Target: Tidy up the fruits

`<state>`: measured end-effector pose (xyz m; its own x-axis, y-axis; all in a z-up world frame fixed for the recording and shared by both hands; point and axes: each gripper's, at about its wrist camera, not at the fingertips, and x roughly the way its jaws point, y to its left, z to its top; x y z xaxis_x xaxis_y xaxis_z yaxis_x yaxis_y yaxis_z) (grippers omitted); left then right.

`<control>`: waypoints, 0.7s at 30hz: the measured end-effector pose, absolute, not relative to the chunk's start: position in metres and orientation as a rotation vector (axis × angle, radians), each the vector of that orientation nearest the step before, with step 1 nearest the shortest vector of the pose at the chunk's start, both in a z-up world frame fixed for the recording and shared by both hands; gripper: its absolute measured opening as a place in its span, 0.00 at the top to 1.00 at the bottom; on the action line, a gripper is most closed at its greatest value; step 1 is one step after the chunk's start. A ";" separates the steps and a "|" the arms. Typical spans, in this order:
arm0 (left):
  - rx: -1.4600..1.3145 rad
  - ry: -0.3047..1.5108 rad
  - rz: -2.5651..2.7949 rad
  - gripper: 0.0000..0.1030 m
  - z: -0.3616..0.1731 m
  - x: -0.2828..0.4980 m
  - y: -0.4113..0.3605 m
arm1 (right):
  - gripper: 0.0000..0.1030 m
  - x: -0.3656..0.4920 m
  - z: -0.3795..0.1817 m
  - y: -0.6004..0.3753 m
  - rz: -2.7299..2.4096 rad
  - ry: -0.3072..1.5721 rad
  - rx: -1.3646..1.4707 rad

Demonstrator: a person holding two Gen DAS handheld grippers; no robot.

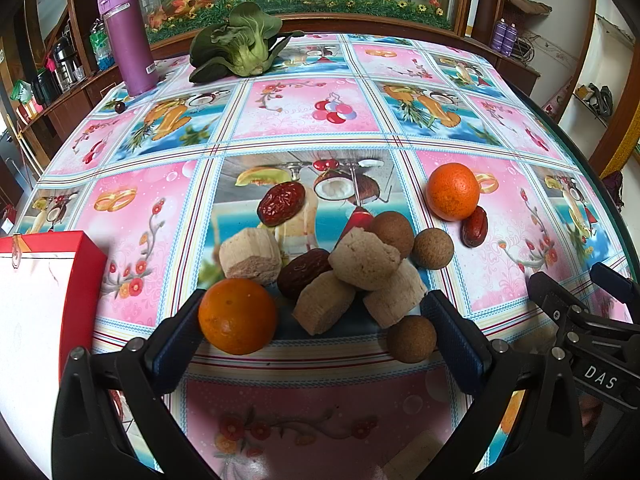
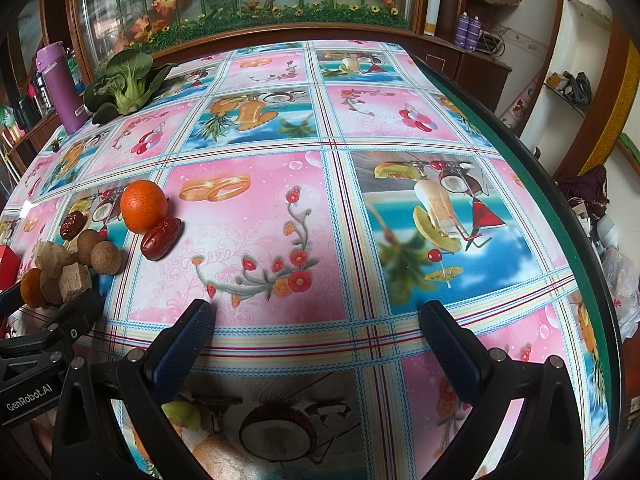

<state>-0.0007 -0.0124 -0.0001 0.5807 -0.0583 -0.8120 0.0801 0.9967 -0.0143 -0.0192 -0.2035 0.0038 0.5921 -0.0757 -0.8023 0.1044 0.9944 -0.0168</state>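
Two oranges, three red dates, three round brown longans and several pale cut chunks lie scattered on the patterned worktop [image 1: 304, 116], loose and unsorted, which I judge is why both my tools hover here at the near edge. My left gripper [image 1: 318, 320] has its jaws spread wide and holds nothing; the near orange [image 1: 238, 316] sits just inside the left jaw, touching or almost touching its blue pad, and one longan [image 1: 412, 338] rests just beside the right jaw. Between and just beyond the jaws is the heap of pale chunks [image 1: 364, 260], with a dark date [image 1: 302, 272] wedged among them. Farther off lie a second date [image 1: 281, 203] and, to the right, the far orange [image 1: 453, 191] with a third date [image 1: 475, 226] leaning against it.

My right gripper [image 2: 318, 320], jaws also wide apart and empty, faces bare tablecloth; the fruit lies well off to its far left. A red-edged box [image 1: 76, 268] stands at the near left, probably the place for sorted fruit, though I cannot tell what it holds. A purple flask [image 1: 128, 40] and a leafy green vegetable [image 1: 240, 44] stand at the far side, apart from the work.
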 end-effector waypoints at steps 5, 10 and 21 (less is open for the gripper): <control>0.020 0.977 -0.080 0.00 0.003 -0.005 -0.006 | 0.00 -0.020 0.003 -0.204 -0.104 0.932 0.034; 0.026 0.847 -0.014 0.00 0.035 -0.045 0.021 | 0.01 -0.035 0.023 -0.206 -0.024 0.832 0.094; 0.034 0.709 0.083 0.00 0.077 -0.105 0.061 | 0.01 -0.085 0.059 -0.161 0.202 0.571 0.054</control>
<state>-0.1050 0.0615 0.0771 0.7560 0.0874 -0.6487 -0.0645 0.9962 0.0590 -0.0847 -0.1611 0.0585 0.8222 0.2047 -0.5311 -0.1747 0.9788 0.1068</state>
